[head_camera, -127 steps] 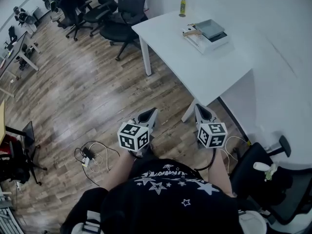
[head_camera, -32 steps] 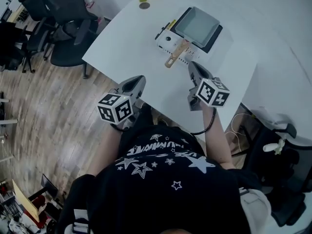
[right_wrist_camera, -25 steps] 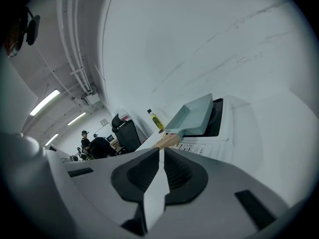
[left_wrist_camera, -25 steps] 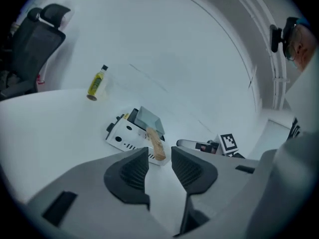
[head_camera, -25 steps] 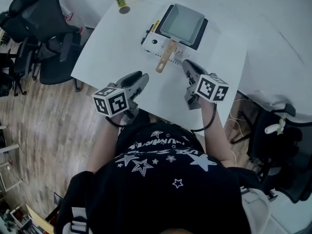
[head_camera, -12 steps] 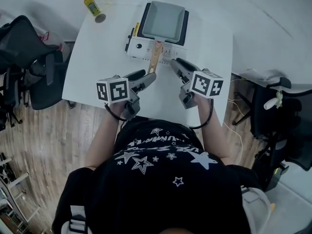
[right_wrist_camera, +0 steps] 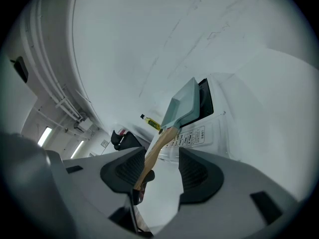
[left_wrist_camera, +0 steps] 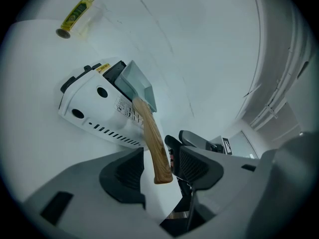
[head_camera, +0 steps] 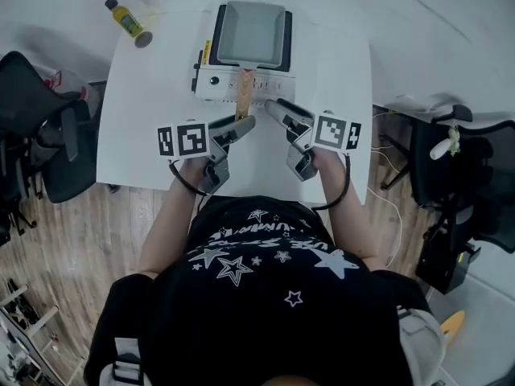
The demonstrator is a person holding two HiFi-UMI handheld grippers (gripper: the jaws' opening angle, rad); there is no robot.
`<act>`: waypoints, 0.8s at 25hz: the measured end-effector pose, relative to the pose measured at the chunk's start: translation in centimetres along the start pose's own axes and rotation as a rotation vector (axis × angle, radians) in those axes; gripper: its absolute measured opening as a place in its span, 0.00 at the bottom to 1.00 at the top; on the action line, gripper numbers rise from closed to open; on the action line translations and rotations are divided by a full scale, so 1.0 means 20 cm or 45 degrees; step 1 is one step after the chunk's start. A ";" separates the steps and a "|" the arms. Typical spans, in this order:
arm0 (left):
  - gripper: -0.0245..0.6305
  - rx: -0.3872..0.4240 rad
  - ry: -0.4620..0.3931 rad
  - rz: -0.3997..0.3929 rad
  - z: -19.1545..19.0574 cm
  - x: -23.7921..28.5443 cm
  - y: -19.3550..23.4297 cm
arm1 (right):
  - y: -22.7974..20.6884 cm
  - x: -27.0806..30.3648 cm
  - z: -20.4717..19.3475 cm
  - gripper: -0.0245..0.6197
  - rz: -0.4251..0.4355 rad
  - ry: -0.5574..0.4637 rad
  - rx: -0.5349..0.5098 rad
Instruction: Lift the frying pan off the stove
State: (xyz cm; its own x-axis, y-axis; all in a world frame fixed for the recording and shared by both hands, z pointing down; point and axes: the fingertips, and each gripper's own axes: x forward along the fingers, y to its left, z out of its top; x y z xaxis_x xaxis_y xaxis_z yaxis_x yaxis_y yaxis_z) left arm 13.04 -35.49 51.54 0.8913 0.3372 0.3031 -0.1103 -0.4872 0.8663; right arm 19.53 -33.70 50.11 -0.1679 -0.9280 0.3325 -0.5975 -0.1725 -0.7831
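A square grey frying pan (head_camera: 251,32) with a wooden handle (head_camera: 243,99) sits on a white tabletop stove (head_camera: 211,79) at the far side of the white table (head_camera: 141,127). My left gripper (head_camera: 241,125) is at the handle's near end. In the left gripper view that handle (left_wrist_camera: 154,148) lies between the jaws with gaps on both sides, and they are closing a little. My right gripper (head_camera: 275,105) stands just right of the handle, jaws opening and nothing between them. In the right gripper view the handle (right_wrist_camera: 155,153) passes by the left pad.
A small yellow bottle (head_camera: 125,14) stands at the table's far left corner. Dark office chairs sit on the wooden floor to the left (head_camera: 32,127) and to the right (head_camera: 475,183) of the table. A white wall runs behind the stove.
The view has swung from the floor to the table and closed in on the stove. Both grippers have come forward to the pan's handle, and their jaws have spread apart.
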 end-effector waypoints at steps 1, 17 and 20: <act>0.39 0.000 0.005 -0.007 0.00 0.01 0.00 | 0.00 0.00 0.00 0.34 0.004 0.000 0.011; 0.25 -0.024 0.032 -0.038 0.00 0.02 0.01 | 0.03 0.24 -0.02 0.37 0.139 0.086 0.205; 0.24 -0.034 0.030 -0.045 0.00 0.02 0.01 | 0.04 0.31 -0.04 0.38 0.170 0.119 0.244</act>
State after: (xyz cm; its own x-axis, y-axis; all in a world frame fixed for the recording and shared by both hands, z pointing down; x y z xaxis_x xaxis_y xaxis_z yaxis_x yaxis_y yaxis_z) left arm 13.43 -35.48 51.93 0.8843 0.3727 0.2812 -0.0911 -0.4529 0.8869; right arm 17.49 -39.26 51.93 -0.3123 -0.9138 0.2595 -0.4072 -0.1181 -0.9057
